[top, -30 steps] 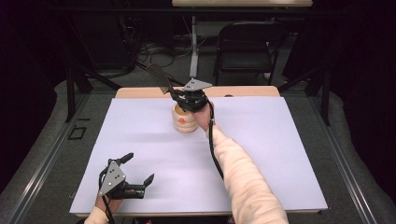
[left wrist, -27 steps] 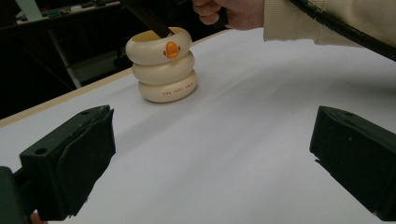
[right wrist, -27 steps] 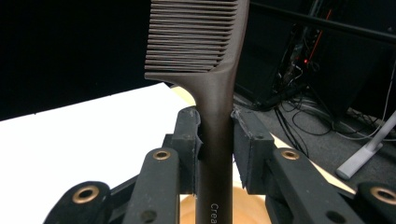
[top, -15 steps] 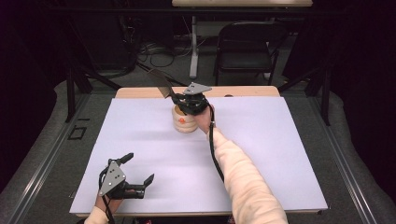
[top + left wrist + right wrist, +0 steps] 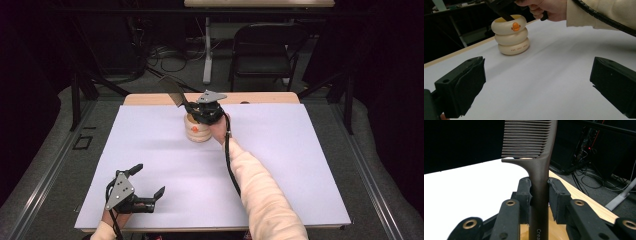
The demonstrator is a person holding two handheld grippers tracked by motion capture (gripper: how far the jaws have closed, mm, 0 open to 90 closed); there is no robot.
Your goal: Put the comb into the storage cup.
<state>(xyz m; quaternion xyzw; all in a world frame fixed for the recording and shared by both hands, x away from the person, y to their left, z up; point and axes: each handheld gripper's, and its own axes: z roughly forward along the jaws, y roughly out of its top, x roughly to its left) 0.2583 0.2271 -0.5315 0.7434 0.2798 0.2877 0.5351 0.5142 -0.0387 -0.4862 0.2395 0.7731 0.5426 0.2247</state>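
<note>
A cream holder point(image 5: 197, 130) shaped like three stacked rings, with a small orange mark point(image 5: 516, 26), stands upright near the far edge of the white sheet point(image 5: 300, 160). My right gripper point(image 5: 192, 109) hovers just over its mouth, shut on the handle of a dark brown comb point(image 5: 537, 160) whose teeth point(image 5: 172, 90) point up and to the far left. The comb's lower end reaches into the holder's opening point(image 5: 506, 18). My left gripper point(image 5: 148, 181) rests near the front left corner of the sheet, open, with nothing between its black pads point(image 5: 465, 85).
The wooden table edge point(image 5: 265, 97) runs behind the holder. Beyond it stand a black folding chair point(image 5: 265, 50), a table leg point(image 5: 207, 50) and cables point(image 5: 165, 55) on the floor. A cable point(image 5: 231, 160) trails along the right sleeve.
The right gripper and comb have shifted slightly over the holder. The left gripper has stayed where it was.
</note>
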